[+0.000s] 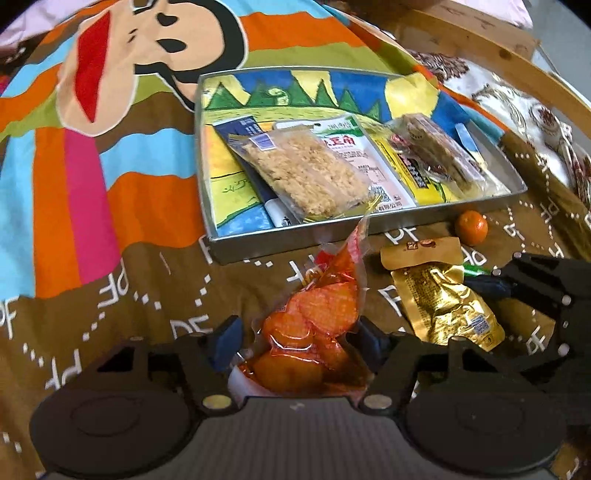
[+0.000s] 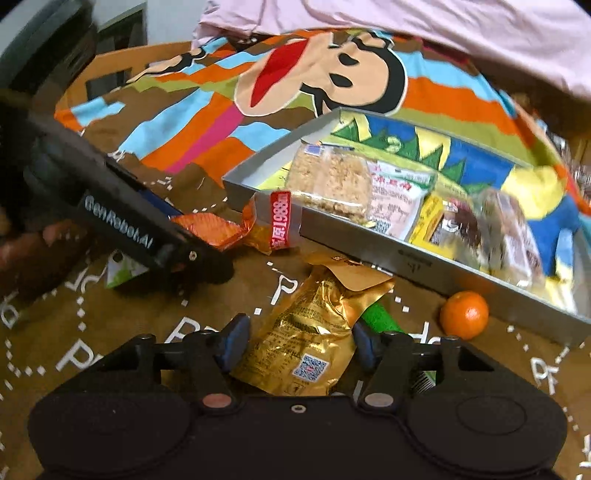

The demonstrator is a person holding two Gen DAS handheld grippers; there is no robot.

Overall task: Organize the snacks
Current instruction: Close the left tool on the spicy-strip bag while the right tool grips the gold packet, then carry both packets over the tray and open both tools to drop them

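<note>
- The bright cartoon-print cloth (image 1: 110,177) covered the surface — a soft bed for everything.
- The shallow grey metal tray (image 1: 295,240) sat far and right, already holding several packets, likely the sorting spot.
- The orange clear-plastic snack pouch (image 1: 314,332) stood near, clamped in the left gripper (image 1: 299,343), seemingly for lifting.
- The crinkled gold foil packet (image 2: 306,332) lay between the right gripper's (image 2: 299,345) jaws; whether gripped, I cannot tell.
- The small orange mandarin (image 2: 463,314) rested beside the tray's near wall — loose.

A striped cartoon-monkey cloth (image 1: 110,166) in orange, blue, green, pink and brown, dotted with white letters, spreads ahead of and beneath each hand-held gripper. Pale pink fabric (image 2: 406,33) lies bunched at its far edge. A curved wooden rim (image 1: 491,48) shows at far right.
</note>
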